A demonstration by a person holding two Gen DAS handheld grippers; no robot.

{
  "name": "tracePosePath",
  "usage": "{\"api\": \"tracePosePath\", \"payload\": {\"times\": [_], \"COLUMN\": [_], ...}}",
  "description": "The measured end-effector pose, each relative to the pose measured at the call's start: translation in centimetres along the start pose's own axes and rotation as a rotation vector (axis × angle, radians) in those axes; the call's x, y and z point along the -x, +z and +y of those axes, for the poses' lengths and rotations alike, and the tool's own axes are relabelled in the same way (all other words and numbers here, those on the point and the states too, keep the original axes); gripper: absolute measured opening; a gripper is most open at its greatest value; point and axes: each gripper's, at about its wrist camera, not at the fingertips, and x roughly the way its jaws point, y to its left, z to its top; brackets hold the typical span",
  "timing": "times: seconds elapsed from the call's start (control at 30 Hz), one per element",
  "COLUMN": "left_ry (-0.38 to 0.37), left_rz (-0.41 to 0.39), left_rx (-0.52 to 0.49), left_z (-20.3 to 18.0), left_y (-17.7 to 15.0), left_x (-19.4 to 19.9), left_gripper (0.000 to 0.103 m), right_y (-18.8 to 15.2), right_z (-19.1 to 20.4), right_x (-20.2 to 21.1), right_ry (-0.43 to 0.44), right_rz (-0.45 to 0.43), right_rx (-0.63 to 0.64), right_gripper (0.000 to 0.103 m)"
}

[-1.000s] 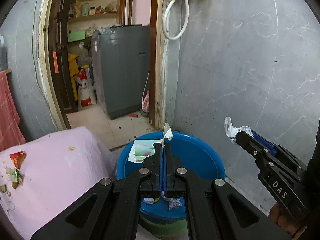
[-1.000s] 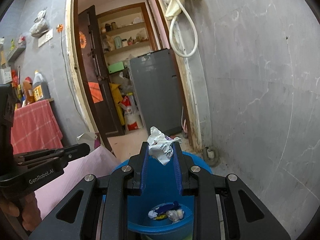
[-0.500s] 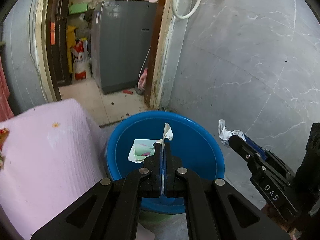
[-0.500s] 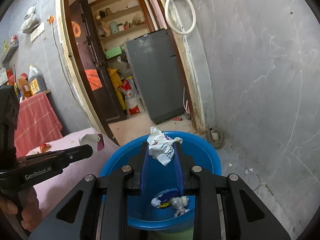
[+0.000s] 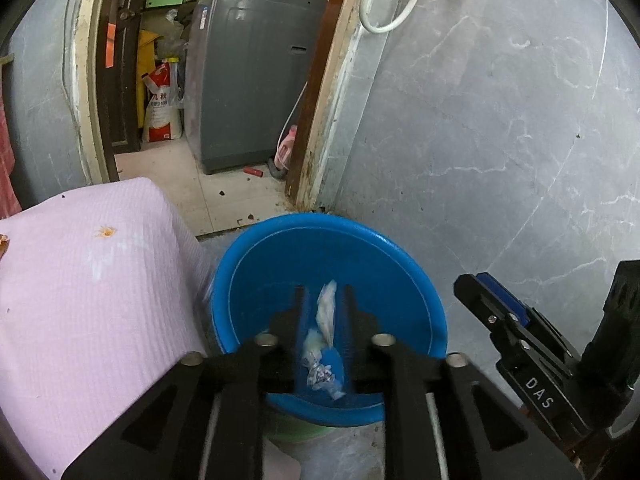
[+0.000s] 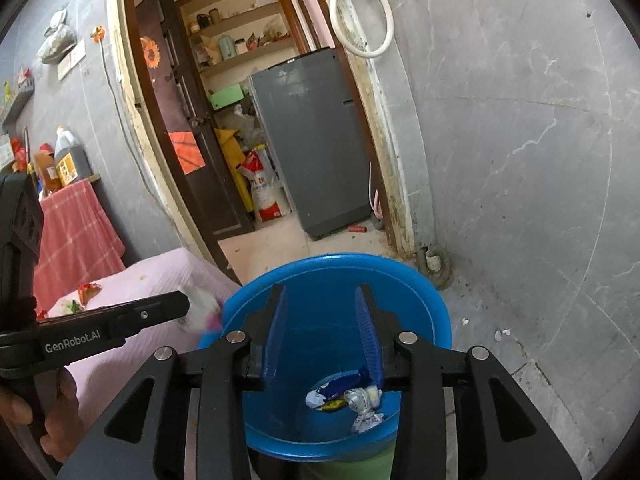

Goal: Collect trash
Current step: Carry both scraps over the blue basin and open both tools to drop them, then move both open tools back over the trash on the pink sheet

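Note:
A blue basin stands on the floor by the grey wall, with several crumpled wrappers in its bottom. My left gripper is open over the basin, and a blurred white paper scrap falls between its fingers. In the right wrist view that scrap blurs beside the left gripper's tip at the basin's left rim. My right gripper is open and empty above the basin; it also shows in the left wrist view.
A pink-covered table sits left of the basin, with scraps on its far part. Behind is a doorway with a grey appliance and a sack. The grey wall runs along the right.
Both grippers have moved down over the basin and opened. The crumpled white wrapper dropped from the right gripper into the basin. The left gripper let go of its paper, which is falling.

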Motion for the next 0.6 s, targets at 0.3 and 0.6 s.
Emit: {"api": "tracePosePath", "payload": {"times": [0.3, 0.6], "left_ry": [0.005, 0.090], "left_rz": [-0.107, -0.325], "left_rx": [0.049, 0.024], "left_z": [0.6, 1.4], "left_y": [0.7, 1.0], "left_x": [3.0, 10.5], "left_gripper": [0.047, 0.094], "right_y": [1.0, 3.4], "right_z": [0.6, 3.9], "right_x": [2.3, 6.2], "right_ry": [-0.014, -0.001], "right_rz": [-0.104, -0.233], "right_rx": [0.006, 0.064], "right_gripper": [0.052, 0.082]}}
